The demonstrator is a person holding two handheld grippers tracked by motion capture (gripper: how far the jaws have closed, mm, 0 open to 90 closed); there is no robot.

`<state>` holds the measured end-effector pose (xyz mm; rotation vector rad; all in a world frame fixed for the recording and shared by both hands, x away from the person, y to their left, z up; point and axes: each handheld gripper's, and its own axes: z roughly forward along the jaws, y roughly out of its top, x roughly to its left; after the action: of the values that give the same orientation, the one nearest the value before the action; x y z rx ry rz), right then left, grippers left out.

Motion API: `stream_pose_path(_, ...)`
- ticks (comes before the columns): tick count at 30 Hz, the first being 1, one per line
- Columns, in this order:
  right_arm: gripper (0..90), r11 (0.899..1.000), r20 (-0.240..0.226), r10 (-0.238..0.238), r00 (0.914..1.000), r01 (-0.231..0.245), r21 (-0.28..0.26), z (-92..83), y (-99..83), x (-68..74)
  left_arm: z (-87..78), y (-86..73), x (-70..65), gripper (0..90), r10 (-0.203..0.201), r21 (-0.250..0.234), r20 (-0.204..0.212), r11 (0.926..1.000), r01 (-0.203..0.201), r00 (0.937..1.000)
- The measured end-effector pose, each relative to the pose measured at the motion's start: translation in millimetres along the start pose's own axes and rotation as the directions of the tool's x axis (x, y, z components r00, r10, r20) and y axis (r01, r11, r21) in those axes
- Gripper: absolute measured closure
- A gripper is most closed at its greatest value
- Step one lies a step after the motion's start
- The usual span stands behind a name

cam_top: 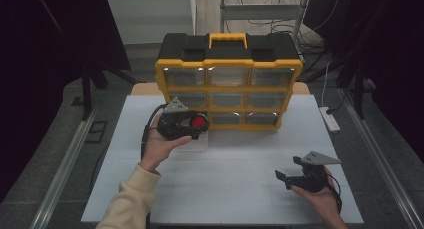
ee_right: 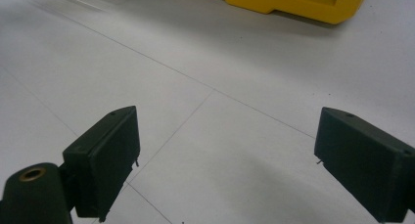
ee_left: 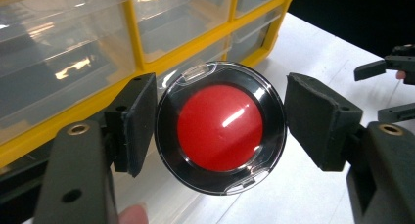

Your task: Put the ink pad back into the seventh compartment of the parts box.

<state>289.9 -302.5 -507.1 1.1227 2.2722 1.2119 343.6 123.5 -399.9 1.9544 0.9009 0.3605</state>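
Observation:
A round case with a red centre, a black rim and a clear lid sits between the pads of my left gripper, which is shut on it. From above, that gripper holds the case in front of the bottom-left drawer of the yellow and black organizer. A clear drawer appears to be pulled out just beneath it. My right gripper rests low over the white table at the front right. It stands open, and nothing lies between its fingers.
The organizer has three rows of clear drawers and a yellow handle on top. Its yellow base shows far ahead of the right gripper. A white power strip lies at the table's right edge. The white table spreads between the hands.

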Motion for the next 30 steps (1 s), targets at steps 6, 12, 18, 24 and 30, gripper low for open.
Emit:
stream_pose_path(6,9.8,1.0,0.001,-0.002,1.0,0.002,-0.001,-0.1,0.0,-0.3,0.1,-2.2,9.7,30.8,-0.02,0.001,-0.019,0.9998,0.02,0.9996)
stream_pose_path(12,9.8,1.0,0.001,-0.002,1.0,0.002,0.0,0.0,-0.1,-0.1,1.6,-5.3,18.2,30.8,-0.038,0.008,-0.044,0.9993,0.038,0.9983)
stream_pose_path(18,9.9,1.0,0.002,-0.002,1.0,0.002,0.001,0.2,-0.1,-0.2,5.1,-9.1,26.7,30.8,-0.054,0.017,-0.064,0.9983,0.056,0.9965)
stream_pose_path(24,9.8,1.0,0.002,-0.002,1.0,0.002,0.002,0.2,-0.2,-0.3,9.4,-13.0,34.4,30.8,-0.07,0.029,-0.093,0.9969,0.073,0.9932)
stream_pose_path(30,9.8,1.0,0.002,-0.002,1.0,0.002,0.003,0.3,-0.2,-0.3,13.1,-16.6,41.2,30.8,-0.083,0.038,-0.115,0.9954,0.088,0.9899)
